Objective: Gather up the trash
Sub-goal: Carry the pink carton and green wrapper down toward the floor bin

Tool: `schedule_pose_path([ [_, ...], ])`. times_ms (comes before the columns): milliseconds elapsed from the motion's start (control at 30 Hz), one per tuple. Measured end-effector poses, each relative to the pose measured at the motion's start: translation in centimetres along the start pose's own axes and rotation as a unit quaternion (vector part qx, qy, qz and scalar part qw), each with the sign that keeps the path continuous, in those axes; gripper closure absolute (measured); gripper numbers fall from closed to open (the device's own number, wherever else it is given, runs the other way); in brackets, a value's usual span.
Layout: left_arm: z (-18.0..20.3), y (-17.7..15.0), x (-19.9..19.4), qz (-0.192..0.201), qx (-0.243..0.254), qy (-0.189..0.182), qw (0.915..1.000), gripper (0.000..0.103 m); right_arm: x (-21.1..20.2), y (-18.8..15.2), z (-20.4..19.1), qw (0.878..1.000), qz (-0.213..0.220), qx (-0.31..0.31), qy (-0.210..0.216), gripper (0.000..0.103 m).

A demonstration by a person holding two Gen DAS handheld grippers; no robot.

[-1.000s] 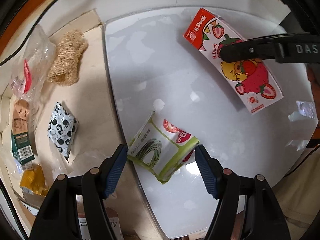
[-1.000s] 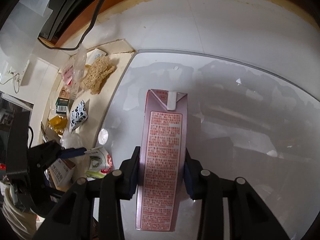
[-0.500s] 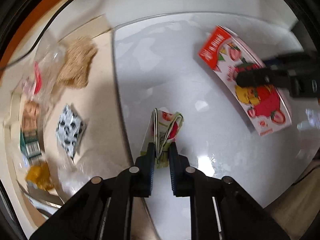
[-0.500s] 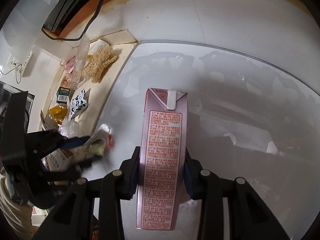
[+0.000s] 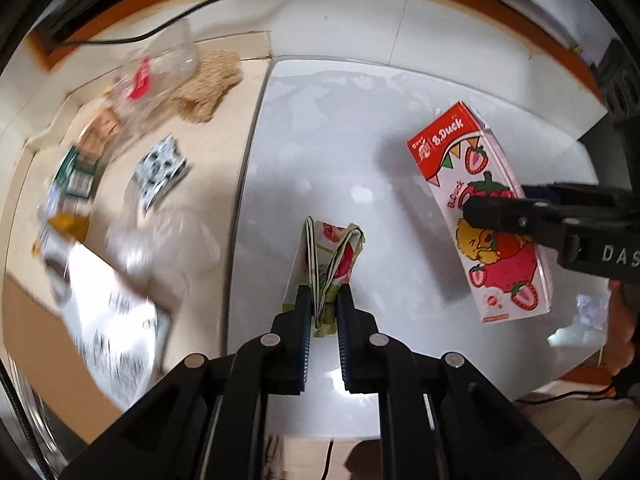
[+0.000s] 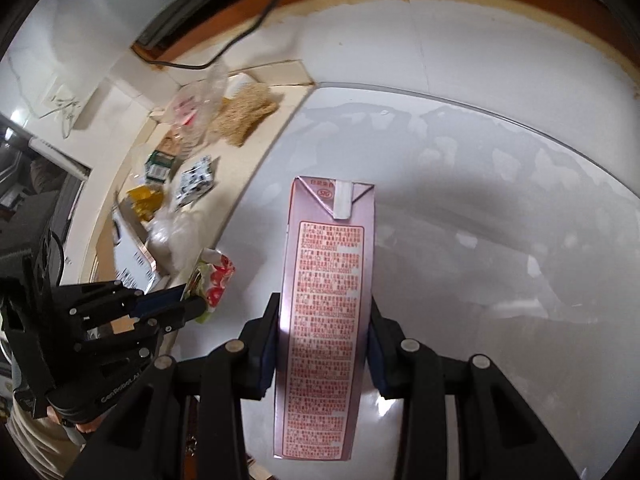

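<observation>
Left tool (image 5: pixel 322 312): jaws clamped on the crumpled snack wrapper (image 5: pixel 330 256), which a second ago lay flat between wide-open pads; now lifted clear of the white table (image 5: pixel 320 132). One trash item secured. Right tool (image 6: pixel 322 344): part-closed, gripping the pink milk carton (image 6: pixel 328 300) above the table. Further litter (image 5: pixel 160 168) beyond, uncollected.

- White glossy worktop (image 5: pixel 328 128), bare across its middle.
- Beige worktop (image 5: pixel 224 128) adjoining its left edge: loofah pad (image 5: pixel 204 84), black-and-white wrapper (image 5: pixel 160 166), clear plastic bag (image 5: pixel 156 76).
</observation>
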State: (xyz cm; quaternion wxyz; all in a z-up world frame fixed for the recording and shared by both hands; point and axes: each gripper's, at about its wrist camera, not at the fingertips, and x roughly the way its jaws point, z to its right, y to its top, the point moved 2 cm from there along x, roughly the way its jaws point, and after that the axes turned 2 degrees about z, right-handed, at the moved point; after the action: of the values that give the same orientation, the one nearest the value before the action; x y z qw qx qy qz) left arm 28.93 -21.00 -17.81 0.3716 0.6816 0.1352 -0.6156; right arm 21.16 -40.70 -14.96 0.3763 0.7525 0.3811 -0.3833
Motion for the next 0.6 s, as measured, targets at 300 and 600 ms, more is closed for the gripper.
schedule_pose_path([
  [300,3.3,-7.9,-7.3,0.032,-0.078,0.03,0.996,0.094,-4.5,-6.3,-4.4,0.999,0.011,-0.038,0.021,0.066],
  [600,5.5,-17.8,-12.0,0.057,-0.14,0.05,0.9873,0.094,-7.9,-14.7,-9.5,0.995,0.015,-0.091,0.031,0.066],
])
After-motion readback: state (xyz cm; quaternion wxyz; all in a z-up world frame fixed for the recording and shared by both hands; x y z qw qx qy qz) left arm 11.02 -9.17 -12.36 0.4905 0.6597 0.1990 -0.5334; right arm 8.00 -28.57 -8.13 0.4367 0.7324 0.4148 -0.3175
